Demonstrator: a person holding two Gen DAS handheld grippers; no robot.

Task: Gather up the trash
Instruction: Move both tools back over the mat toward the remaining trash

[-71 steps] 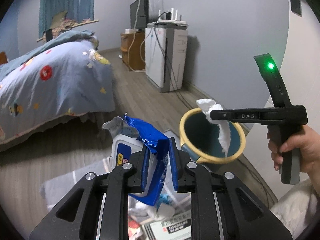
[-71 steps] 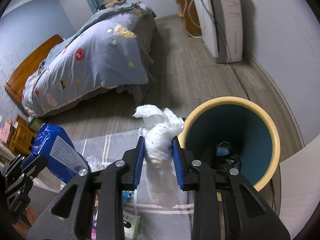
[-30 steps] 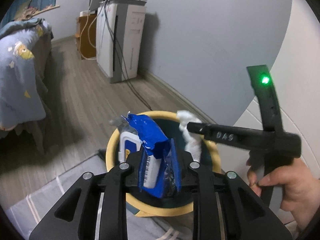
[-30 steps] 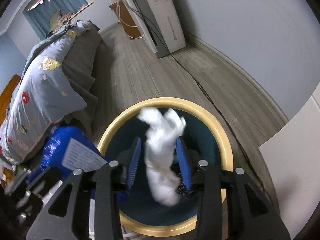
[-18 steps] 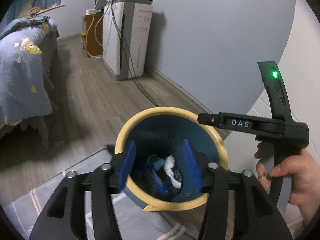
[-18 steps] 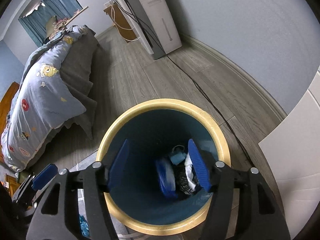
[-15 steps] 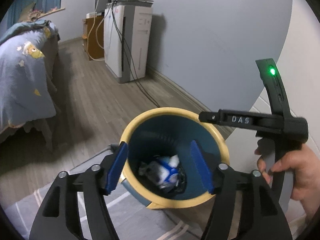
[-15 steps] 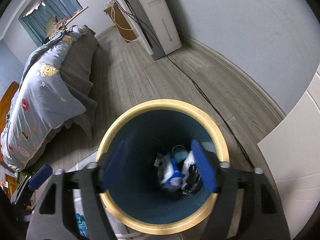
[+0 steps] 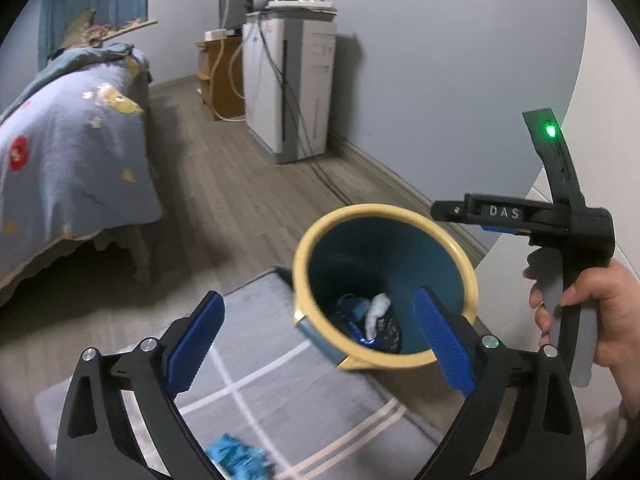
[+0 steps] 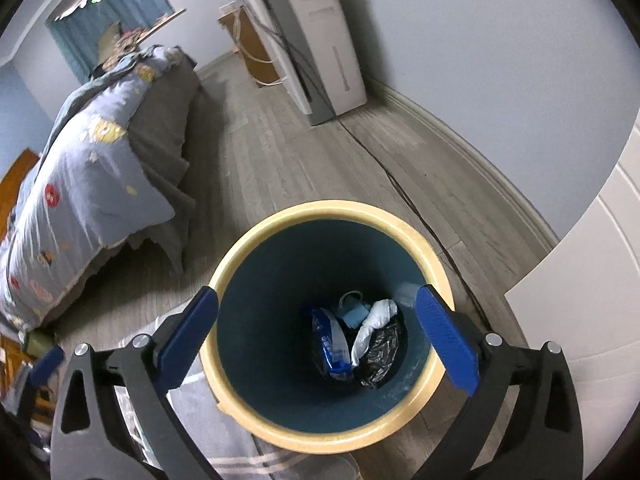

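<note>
A teal bin with a yellow rim (image 10: 256,240) (image 9: 466,268) stands on the floor. Inside lie a blue wrapper (image 10: 332,346), a white tissue (image 10: 372,326) (image 9: 376,312) and a black bag (image 10: 380,354). My right gripper (image 10: 320,332) is open and empty, directly above the bin mouth. My left gripper (image 9: 320,336) is open and empty, low and to the bin's left, over a grey striped rug (image 9: 260,392). The right gripper's body (image 9: 520,214) shows in the left wrist view, held by a hand beside the bin.
A blue scrap (image 9: 236,456) lies on the rug near my left gripper. A bed with a blue quilt (image 9: 60,160) stands to the left. A white appliance (image 9: 296,88) with cables stands against the far wall. A white panel (image 10: 580,320) is on the right.
Both grippers opened and dropped the blue wrapper and the white tissue into the bin. The left gripper has since drawn back left, off the bin and over the rug.
</note>
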